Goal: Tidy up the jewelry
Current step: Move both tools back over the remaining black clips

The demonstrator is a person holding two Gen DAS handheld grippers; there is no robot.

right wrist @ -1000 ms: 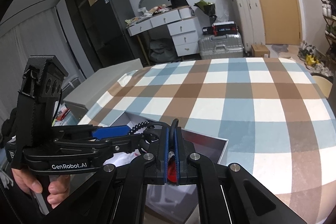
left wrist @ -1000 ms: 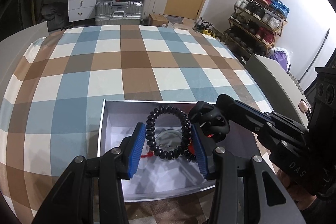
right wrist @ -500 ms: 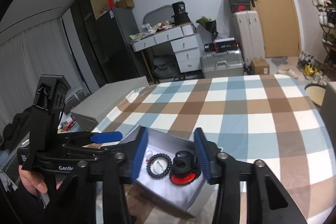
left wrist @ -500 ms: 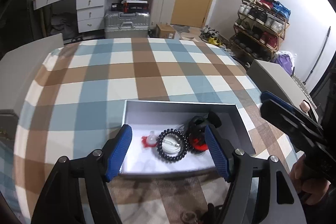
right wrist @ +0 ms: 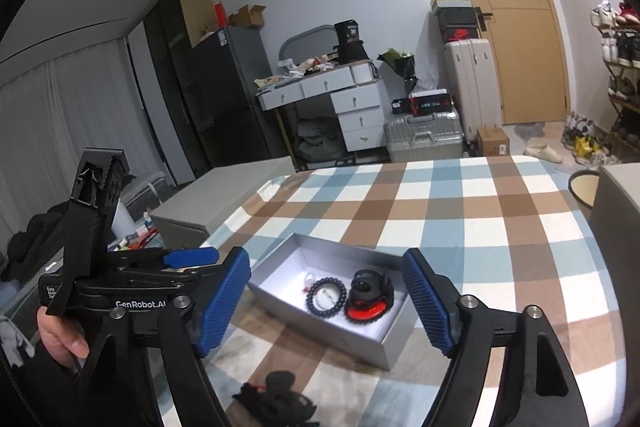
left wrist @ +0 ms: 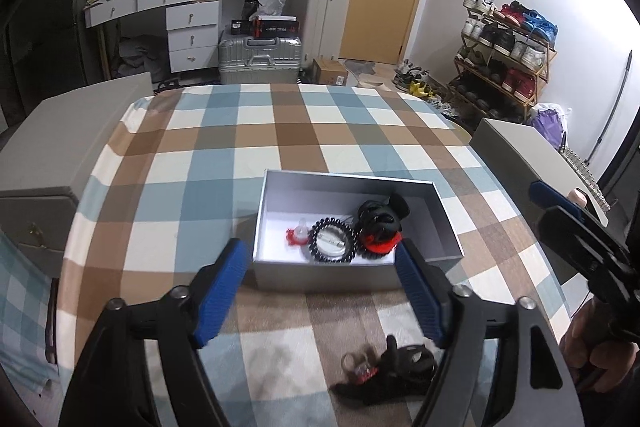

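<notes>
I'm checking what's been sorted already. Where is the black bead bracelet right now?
The black bead bracelet lies inside the open grey box on the checked tablecloth, in both wrist views, between a small red-and-clear piece and a black-and-red item.

Box (left wrist: 362,183): open grey tray with white floor — lies flat on the checked cloth.
Bead bracelet (left wrist: 333,241): black ring, flat inside the box by the near wall.
Red-and-black piece (left wrist: 380,223): touching the bracelet's right side.
Loose black pieces (left wrist: 394,371): on the cloth — outside the box.
</notes>
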